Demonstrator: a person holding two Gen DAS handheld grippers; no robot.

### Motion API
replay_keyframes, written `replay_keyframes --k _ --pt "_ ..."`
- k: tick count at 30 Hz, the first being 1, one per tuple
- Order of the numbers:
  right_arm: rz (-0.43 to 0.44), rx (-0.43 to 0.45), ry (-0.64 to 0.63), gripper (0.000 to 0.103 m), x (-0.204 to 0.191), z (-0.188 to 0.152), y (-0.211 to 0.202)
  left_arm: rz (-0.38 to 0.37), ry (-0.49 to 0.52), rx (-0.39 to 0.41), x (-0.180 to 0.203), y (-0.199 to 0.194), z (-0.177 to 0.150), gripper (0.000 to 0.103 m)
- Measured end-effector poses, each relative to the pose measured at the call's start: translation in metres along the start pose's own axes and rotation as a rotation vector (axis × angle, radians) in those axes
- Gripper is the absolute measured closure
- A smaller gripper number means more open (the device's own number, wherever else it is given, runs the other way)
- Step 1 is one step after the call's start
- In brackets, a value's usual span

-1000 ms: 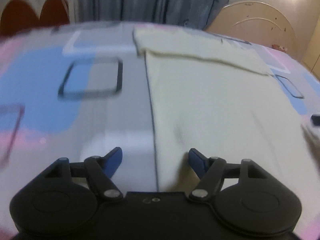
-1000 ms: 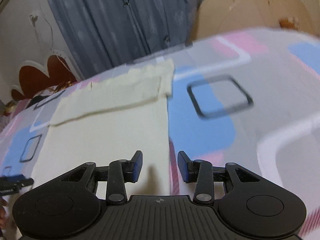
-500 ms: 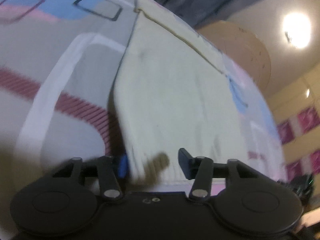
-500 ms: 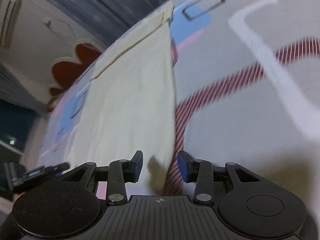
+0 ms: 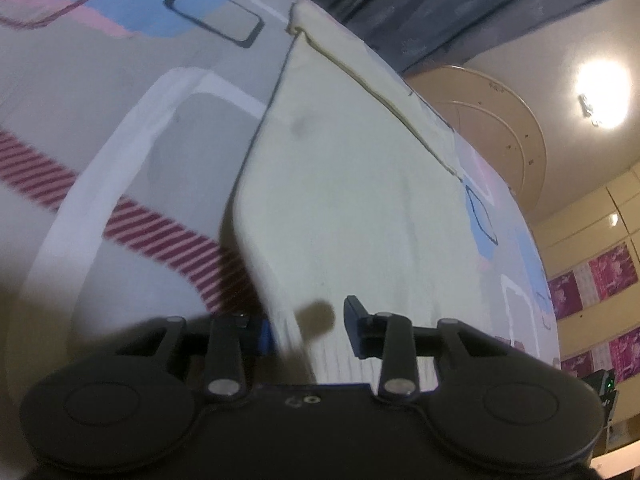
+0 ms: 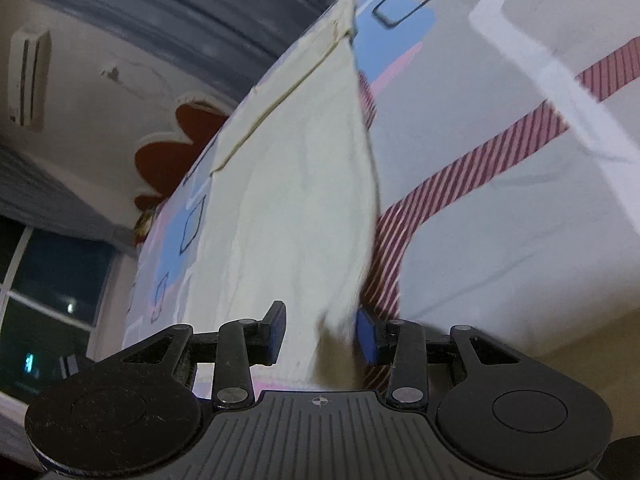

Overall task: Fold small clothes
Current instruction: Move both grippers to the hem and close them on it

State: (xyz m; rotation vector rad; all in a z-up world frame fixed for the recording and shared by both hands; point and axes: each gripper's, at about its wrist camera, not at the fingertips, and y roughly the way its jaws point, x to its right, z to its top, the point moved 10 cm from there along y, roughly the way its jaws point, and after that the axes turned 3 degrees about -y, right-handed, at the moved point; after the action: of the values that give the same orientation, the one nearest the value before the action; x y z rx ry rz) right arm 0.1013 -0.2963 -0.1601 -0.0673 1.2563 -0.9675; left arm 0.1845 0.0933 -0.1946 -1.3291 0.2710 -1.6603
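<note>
On a patterned bed [image 5: 132, 128]: 1 cream cloth [image 5: 340, 184]. 2 tools tilted down; left tool [image 5: 308, 330] closing around its corner, right tool [image 6: 320, 330] apart astride another.

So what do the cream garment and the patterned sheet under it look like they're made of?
Garment: a soft, matte knit, probably cotton; it drapes limply and shows fine ribbing at the near hem. Sheet: thin printed woven fabric, smooth and matte, lightly creased; fibre unclear.

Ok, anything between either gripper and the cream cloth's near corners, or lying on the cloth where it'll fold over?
Nothing visible. The cream cloth already has a near corner between the jaws of each: the left gripper, which is closing, and the right gripper. The cloth's surface up to its far hem looks bare on the bedsheet.
</note>
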Motion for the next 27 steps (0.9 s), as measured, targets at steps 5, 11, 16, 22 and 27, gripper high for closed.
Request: replay_keyframes --k 5,11,16,22,27 --pt "-0.005 -0.005 0.01 0.064 0.007 0.01 0.004 -0.015 -0.009 -0.006 0.001 0.006 0.006 0.069" --pt "-0.015 -0.075 -0.068 0.1 -0.001 -0.008 0.021 -0.005 0.016 -0.007 -0.005 0.0 -0.002 0.084" --pt "0.007 -0.034 -0.112 0.1 -0.015 -0.012 0.008 -0.007 0.08 0.017 0.005 -0.012 -0.009 0.1" --pt "0.053 0.025 -0.233 0.1 -0.043 0.001 -0.007 0.115 0.131 0.04 -0.001 -0.015 -0.007 0.1" --pt "0.038 0.043 -0.232 0.1 -0.044 0.017 -0.003 -0.018 0.035 0.146 0.015 -0.035 0.012 0.1"
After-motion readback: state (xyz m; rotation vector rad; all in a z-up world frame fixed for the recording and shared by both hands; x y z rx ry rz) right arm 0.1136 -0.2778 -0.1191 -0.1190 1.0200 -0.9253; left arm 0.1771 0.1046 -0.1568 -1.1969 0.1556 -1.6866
